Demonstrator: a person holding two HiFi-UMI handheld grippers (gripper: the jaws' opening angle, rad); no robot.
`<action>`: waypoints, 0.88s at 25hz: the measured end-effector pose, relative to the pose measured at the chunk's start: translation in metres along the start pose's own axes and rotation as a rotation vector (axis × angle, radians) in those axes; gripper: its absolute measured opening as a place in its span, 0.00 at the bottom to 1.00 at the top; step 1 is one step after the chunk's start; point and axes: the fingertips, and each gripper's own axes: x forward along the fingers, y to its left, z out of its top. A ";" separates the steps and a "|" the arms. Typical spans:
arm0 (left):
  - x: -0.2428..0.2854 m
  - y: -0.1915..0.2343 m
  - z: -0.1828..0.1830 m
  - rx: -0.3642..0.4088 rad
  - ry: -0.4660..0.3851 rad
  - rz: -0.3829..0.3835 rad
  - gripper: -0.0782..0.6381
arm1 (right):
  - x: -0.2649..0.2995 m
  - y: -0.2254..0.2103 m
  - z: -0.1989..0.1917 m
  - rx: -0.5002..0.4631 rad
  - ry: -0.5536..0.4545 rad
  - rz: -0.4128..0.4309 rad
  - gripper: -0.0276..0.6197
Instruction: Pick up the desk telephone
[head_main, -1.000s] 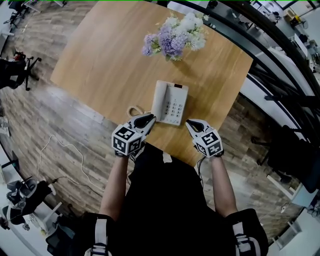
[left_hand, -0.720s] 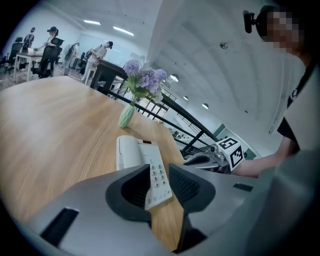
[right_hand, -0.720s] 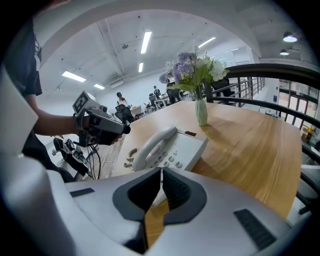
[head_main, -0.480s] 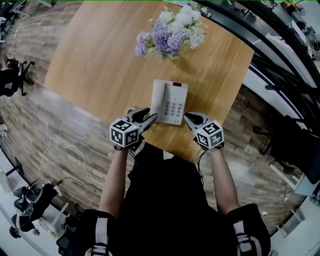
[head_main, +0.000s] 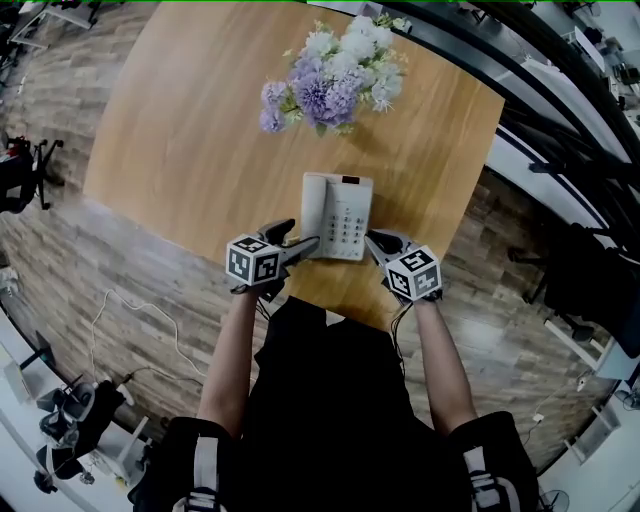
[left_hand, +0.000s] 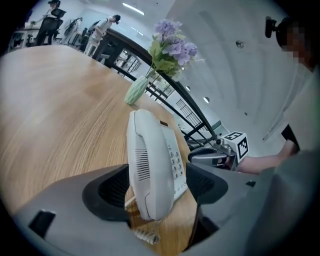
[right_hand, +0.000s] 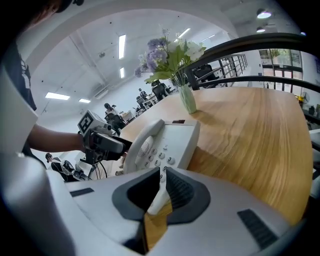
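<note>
A white desk telephone (head_main: 338, 215) lies on the wooden table (head_main: 190, 150), handset (left_hand: 145, 160) resting along its left side. My left gripper (head_main: 297, 237) is at the phone's near left corner. Its jaws have just been opening and stand wide, with the handset's near end between the pads (left_hand: 112, 190), which do not press on it. My right gripper (head_main: 373, 241) is shut, its tips (right_hand: 162, 187) against the phone's near right corner (right_hand: 170, 150). The coiled cord (left_hand: 145, 235) hangs just below the handset.
A pale green vase of purple and white flowers (head_main: 330, 80) stands just beyond the phone. The table's near edge (head_main: 330, 300) runs right under both grippers. A dark railing (head_main: 560, 150) borders the table on the right. A cable (head_main: 140, 320) lies on the floor at left.
Both grippers have come down and forward to the phone's near corners. The left jaws went from shut to wide open around the handset's end. The right jaws stayed shut.
</note>
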 end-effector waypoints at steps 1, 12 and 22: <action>0.004 0.003 0.000 0.001 0.010 0.001 0.58 | 0.001 -0.001 0.001 0.005 -0.005 -0.006 0.09; 0.029 0.012 0.003 -0.026 0.064 -0.068 0.65 | 0.017 -0.011 0.001 0.060 -0.004 -0.021 0.35; 0.043 0.010 0.001 -0.019 0.108 -0.092 0.65 | 0.031 -0.013 -0.009 0.100 0.012 -0.026 0.36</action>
